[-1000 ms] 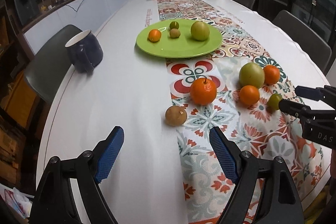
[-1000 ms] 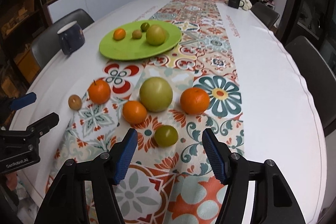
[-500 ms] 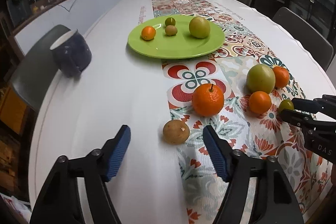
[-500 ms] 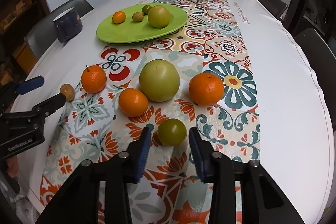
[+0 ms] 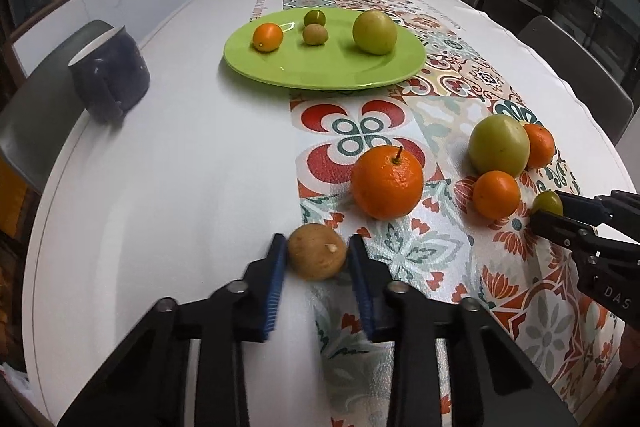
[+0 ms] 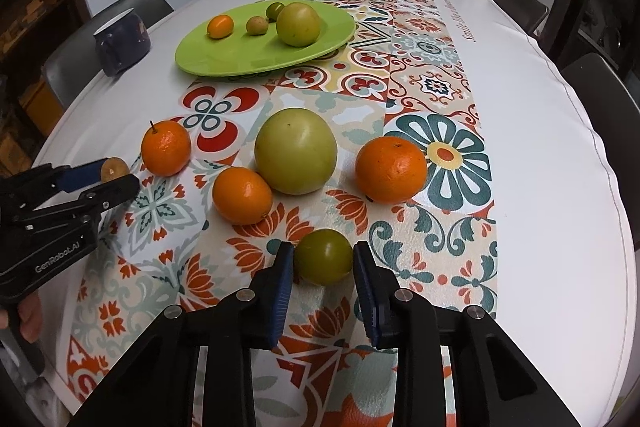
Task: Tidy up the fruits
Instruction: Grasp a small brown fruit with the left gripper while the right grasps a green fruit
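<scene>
A: What does the left wrist camera show?
B: The left gripper (image 5: pixel 318 257) has its pads closed against a small brown fruit (image 5: pixel 317 257) at the edge of the patterned runner (image 5: pixel 400 247), near a stemmed orange (image 5: pixel 387 182).

A: And the right wrist camera?
B: The right gripper (image 6: pixel 323 263) clamps a small green fruit (image 6: pixel 323 263) on the runner, well short of the green plate (image 6: pixel 248 59), which carries four fruits.
</scene>
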`<action>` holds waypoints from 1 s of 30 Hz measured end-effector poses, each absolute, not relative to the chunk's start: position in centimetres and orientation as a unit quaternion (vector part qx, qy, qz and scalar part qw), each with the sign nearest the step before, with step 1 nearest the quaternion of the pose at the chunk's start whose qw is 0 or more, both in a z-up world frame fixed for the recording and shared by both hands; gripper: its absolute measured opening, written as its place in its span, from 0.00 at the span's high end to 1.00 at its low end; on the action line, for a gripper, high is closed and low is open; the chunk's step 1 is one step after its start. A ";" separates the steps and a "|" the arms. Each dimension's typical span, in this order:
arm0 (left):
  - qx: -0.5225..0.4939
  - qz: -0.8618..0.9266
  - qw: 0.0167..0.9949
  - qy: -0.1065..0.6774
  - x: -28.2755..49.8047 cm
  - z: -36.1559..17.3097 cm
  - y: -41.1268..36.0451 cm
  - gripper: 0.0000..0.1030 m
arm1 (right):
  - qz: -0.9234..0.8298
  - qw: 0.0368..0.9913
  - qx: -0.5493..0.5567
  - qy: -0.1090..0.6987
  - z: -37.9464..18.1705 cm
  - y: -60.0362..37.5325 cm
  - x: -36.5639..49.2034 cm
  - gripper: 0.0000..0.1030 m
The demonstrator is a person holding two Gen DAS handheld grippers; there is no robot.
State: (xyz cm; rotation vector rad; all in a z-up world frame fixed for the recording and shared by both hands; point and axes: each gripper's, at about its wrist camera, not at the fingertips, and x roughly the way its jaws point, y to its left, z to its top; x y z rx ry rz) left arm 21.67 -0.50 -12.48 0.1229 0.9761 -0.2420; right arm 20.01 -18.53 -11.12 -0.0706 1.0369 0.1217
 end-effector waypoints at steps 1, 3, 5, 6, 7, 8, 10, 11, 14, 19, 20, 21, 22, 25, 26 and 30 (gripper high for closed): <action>0.061 -0.117 0.875 0.466 21.7 -12.5 -0.6 0.71 | 0.058 0.866 -0.033 0.495 -11.2 -18.5 20.0 0.70; 0.062 -0.121 0.874 0.466 21.6 -12.5 -0.6 0.71 | 0.059 0.867 -0.034 0.494 -11.1 -18.5 20.0 0.70; 0.065 -0.121 0.875 0.464 21.5 -12.4 -0.7 0.71 | 0.060 0.867 -0.033 0.494 -11.1 -18.6 20.0 0.70; 0.066 -0.120 0.876 0.463 21.4 -12.3 -0.8 0.71 | 0.061 0.867 -0.031 0.493 -11.1 -18.6 20.0 0.70; 0.066 -0.120 0.876 0.463 21.3 -12.2 -0.8 0.71 | 0.062 0.867 -0.029 0.493 -11.1 -18.7 20.0 0.70; 0.064 -0.121 0.876 0.463 21.2 -12.0 -0.8 0.71 | 0.062 0.867 -0.028 0.493 -11.1 -18.7 20.0 0.70; 0.063 -0.123 0.877 0.461 21.0 -11.6 -0.9 0.71 | 0.066 0.867 -0.024 0.494 -11.1 -18.8 20.0 0.70; 0.063 -0.123 0.877 0.460 20.9 -11.4 -0.9 0.71 | 0.068 0.866 -0.021 0.494 -11.1 -18.9 19.9 0.70; 0.055 -0.128 0.877 0.460 20.5 -10.9 -1.1 0.71 | 0.076 0.867 -0.012 0.493 -10.9 -19.0 19.7 0.70; 0.051 -0.141 0.875 0.461 19.8 -10.1 -1.8 0.71 | 0.086 0.871 0.000 0.484 -10.1 -19.3 19.2 0.70; 0.051 -0.143 0.875 0.460 19.7 -9.9 -2.0 0.71 | 0.088 0.873 0.002 0.481 -9.8 -19.3 19.1 0.70; 0.051 -0.145 0.875 0.458 19.5 -9.7 -2.1 0.71 | 0.090 0.874 0.003 0.478 -9.6 -19.3 19.0 0.70; 0.052 -0.147 0.876 0.456 19.4 -9.4 -2.3 0.71 | 0.091 0.876 0.004 0.474 -9.3 -19.3 19.0 0.70; 0.052 -0.151 0.880 0.448 19.2 -8.5 -2.5 0.71 | 0.098 0.881 0.001 0.463 -8.5 -19.2 18.9 0.70; 0.053 -0.151 0.882 0.444 19.2 -8.2 -2.6 0.71 | 0.101 0.883 0.001 0.459 -8.2 -19.2 18.8 0.70; 0.055 -0.151 0.888 0.431 19.2 -7.1 -2.6 0.71 | 0.113 0.887 0.002 0.449 -7.3 -19.1 18.9 0.70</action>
